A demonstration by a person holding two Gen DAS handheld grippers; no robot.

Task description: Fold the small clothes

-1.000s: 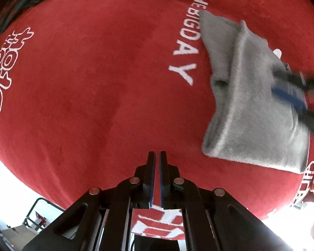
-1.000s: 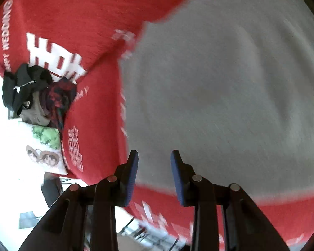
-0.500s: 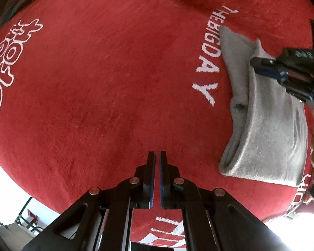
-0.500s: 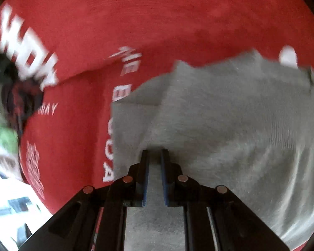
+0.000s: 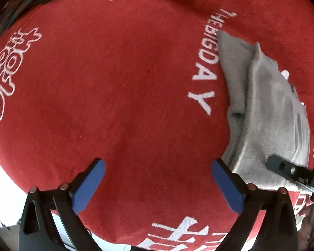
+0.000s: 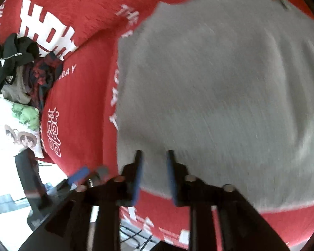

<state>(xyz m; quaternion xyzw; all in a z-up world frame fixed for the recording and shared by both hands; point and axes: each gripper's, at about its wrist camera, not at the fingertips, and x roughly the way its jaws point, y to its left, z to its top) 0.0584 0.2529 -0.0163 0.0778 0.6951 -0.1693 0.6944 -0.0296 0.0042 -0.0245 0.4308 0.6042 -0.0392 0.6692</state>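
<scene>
a red cloth [image 5: 119, 87] printed with white letters and chinese characters covers the whole work surface, creased into a raised fold in the right wrist view. past its left edge in that view lie a heap of dark clothes [image 6: 21, 62] and a pale cushion [image 6: 16, 129] with a cartoon print. beyond is a bright, overexposed area, perhaps a pale floor.

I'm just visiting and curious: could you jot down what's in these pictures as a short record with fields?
Surface: red cloth with white lettering
Garment: grey garment, folded, lying flat
Left gripper: jaws wide apart, over bare cloth
Right gripper: jaws partly open at the garment's near edge
Background: pile of dark clothes beyond the cloth
</scene>
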